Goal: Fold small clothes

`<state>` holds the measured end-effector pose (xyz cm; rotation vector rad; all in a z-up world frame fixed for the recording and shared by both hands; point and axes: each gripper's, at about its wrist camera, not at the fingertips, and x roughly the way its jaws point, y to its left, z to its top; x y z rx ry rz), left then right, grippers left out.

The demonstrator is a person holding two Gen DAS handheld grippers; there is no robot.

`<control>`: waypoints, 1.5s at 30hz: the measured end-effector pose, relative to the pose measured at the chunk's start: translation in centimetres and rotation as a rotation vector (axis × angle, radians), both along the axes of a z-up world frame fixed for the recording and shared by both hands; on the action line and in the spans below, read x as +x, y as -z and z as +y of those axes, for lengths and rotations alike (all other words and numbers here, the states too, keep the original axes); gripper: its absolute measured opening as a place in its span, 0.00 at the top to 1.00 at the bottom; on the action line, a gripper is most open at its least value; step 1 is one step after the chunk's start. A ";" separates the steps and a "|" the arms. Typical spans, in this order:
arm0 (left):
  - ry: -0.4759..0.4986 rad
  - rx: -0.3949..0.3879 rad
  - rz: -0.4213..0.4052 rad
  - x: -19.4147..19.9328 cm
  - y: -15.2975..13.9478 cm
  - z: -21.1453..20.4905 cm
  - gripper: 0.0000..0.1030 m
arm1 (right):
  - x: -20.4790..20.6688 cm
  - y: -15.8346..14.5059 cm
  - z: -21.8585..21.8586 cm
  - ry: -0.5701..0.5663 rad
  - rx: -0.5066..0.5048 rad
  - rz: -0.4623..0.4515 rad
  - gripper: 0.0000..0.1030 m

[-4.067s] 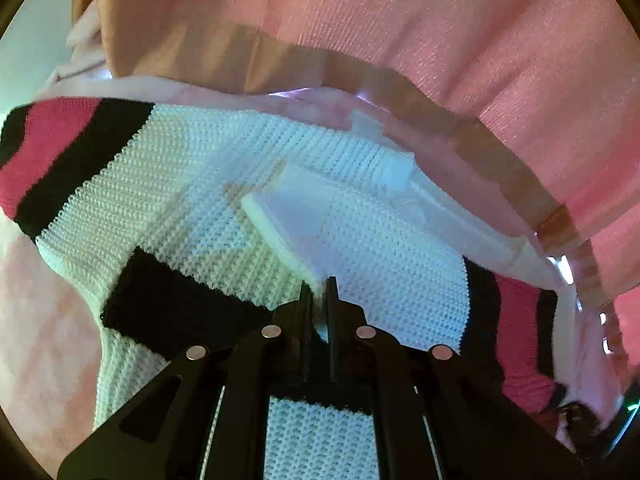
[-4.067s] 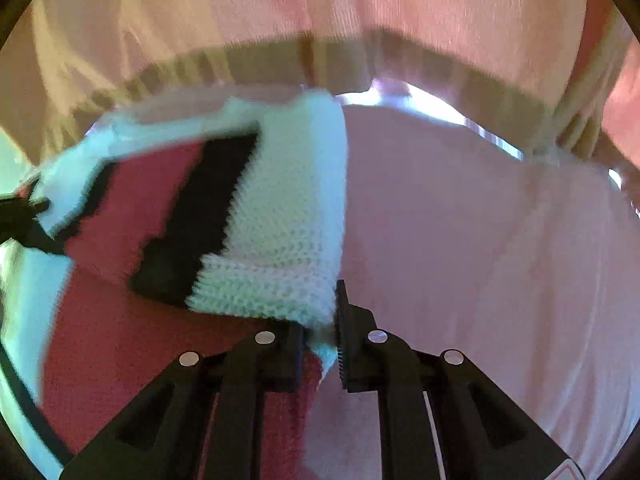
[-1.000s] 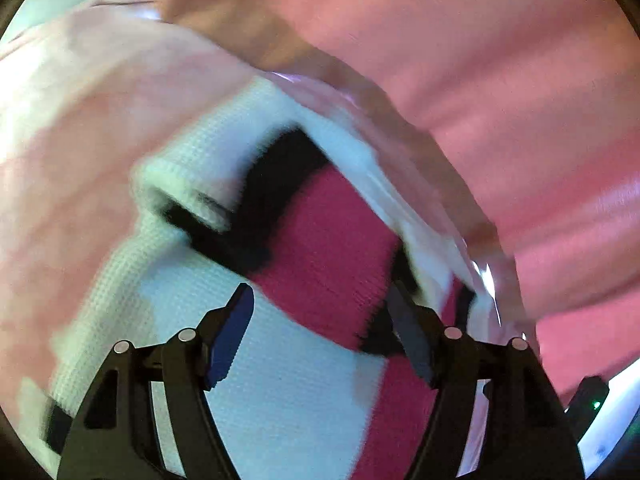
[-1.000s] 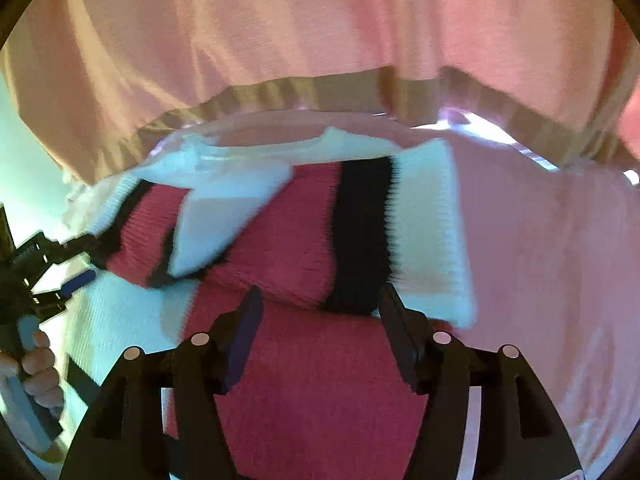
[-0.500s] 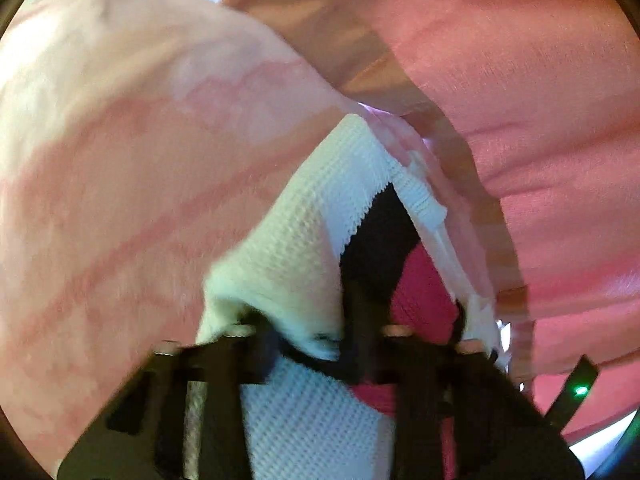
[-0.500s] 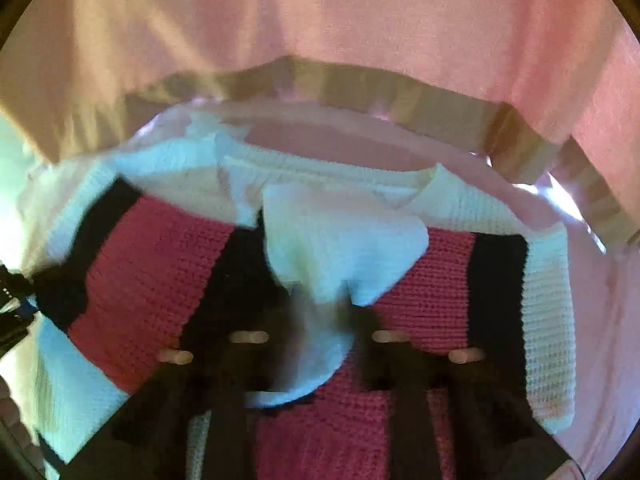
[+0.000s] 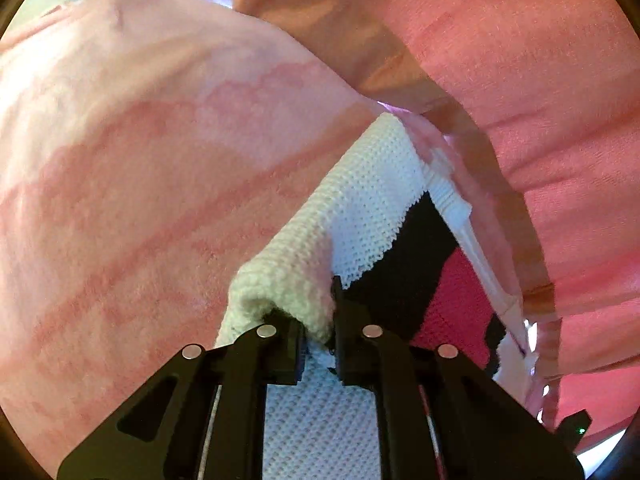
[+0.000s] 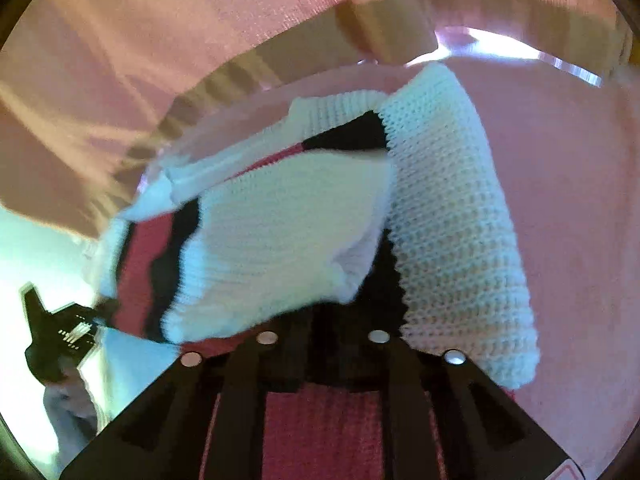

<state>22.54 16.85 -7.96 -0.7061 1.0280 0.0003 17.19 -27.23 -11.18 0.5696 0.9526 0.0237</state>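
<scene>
A small knit sweater (image 7: 360,208) in white, black and red bands lies on a pink cloth. My left gripper (image 7: 320,320) is shut on a bunched white edge of it, which bulges over the left finger. In the right wrist view the sweater (image 8: 280,232) is raised in a fold, with a white sleeve (image 8: 460,240) draped over the right finger. My right gripper (image 8: 340,320) pinches the knit; its jaws are opening slightly and the fabric hides the tips. The left gripper (image 8: 60,332) shows at the far left, held by a hand (image 8: 68,404).
A soft pink striped cloth (image 7: 140,160) covers the surface under the sweater. A person's pink garment with a tan hem (image 7: 520,80) hangs close behind, also filling the top of the right wrist view as the same pink garment (image 8: 160,40).
Both grippers stood open over the flat sweater a second ago. They have since closed on its fabric. The right one has raised a fold and swung toward the sweater's right side.
</scene>
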 end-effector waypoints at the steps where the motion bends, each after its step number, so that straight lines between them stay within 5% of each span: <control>1: -0.015 -0.040 -0.005 -0.2 0.0 0.3 0.89 | 0.1 -0.2 -0.4 0.005 0.017 -0.013 0.79; 3: -0.031 -0.077 -0.007 -0.5 0.0 0.9 0.89 | 0.5 -0.5 -0.7 0.018 0.033 -0.025 0.62; 11: -0.051 -0.073 -0.066 -0.7 -1.3 -0.2 0.89 | -0.5 -0.9 -2.7 0.055 0.228 -0.081 0.49; 17: -0.087 -0.102 -0.029 -0.7 -0.4 0.8 0.89 | -2.2 -1.2 -4.6 0.124 0.364 -0.137 0.45; 23: -0.063 -0.095 -0.025 -0.7 -0.7 0.5 0.89 | -1.2 -0.5 -3.2 0.096 0.252 -0.052 0.41; 25: -0.063 -0.102 -0.018 -0.5 -0.5 0.2 0.89 | -0.8 -0.6 -1.9 0.059 0.190 -0.053 0.50; 26: -0.062 -0.099 -0.021 -0.4 -0.5 0.2 0.89 | -0.6 -0.5 -1.4 0.034 0.168 -0.052 0.87; 27: -0.059 -0.096 -0.025 -0.4 -0.6 0.1 0.90 | -0.2 -0.4 -0.6 0.005 0.141 -0.038 0.94; 30: -0.066 -0.093 -0.115 -0.7 -2.7 0.3 0.93 | -0.4 -4.1 0.9 -0.009 0.045 -0.163 0.94; 33: -0.031 -0.024 -0.249 -1.3 -6.6 0.0 0.94 | -2.2 -11.3 2.2 -0.064 0.039 -0.412 0.94; 35: -0.027 0.029 -0.261 -1.5 -7.0 0.2 0.94 | -2.8 -12.8 3.0 -0.092 -0.095 -0.478 0.95; 36: -0.026 0.046 -0.250 -1.4 -6.6 0.3 0.94 | -2.2 -11.6 2.8 -0.086 -0.164 -0.425 0.95; 40: -0.018 0.057 -0.107 -0.5 -2.2 0.3 0.93 | 0.9 -1.8 0.2 -0.042 -0.166 -0.090 0.95; 45: -0.033 0.113 -0.100 -0.5 -2.2 0.0 0.93 | 0.4 -5.5 2.0 -0.088 -0.194 -0.196 0.95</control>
